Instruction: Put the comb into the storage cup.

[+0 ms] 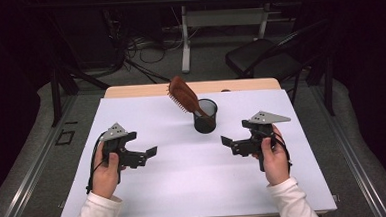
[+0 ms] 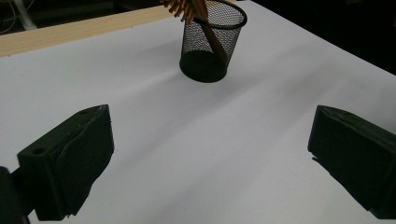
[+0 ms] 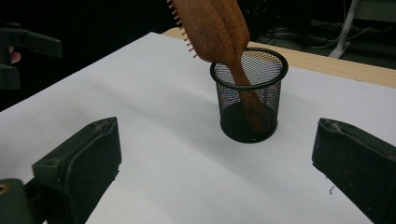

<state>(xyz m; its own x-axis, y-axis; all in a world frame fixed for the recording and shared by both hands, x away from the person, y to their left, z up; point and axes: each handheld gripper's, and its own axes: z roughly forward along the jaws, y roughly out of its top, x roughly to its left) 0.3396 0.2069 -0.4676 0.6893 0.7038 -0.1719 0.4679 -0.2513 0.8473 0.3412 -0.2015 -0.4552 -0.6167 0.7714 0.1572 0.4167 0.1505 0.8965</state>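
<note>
Two grippers, one hairbrush, one mesh cup. Left gripper [image 1: 144,153] sits toward the table's left edge, jaws wide apart, nothing between them. Right gripper [image 1: 230,144] sits toward the right edge, jaws also wide apart and empty. Both hover over the white sheet [image 1: 184,179] near its front half, well apart from the cup. Wooden hairbrush [image 1: 184,96] stands handle-down in the black mesh cup [image 1: 205,119], which sits near the table's back edge, about mid-width. Brush's long axis is tilted, head leaning up toward the back-left; bristles face left in the right gripper view. Table [image 1: 130,91] is light wood under the sheet. Room is dark: grey floor, cables, black chair [image 1: 263,57], another desk behind.
</note>
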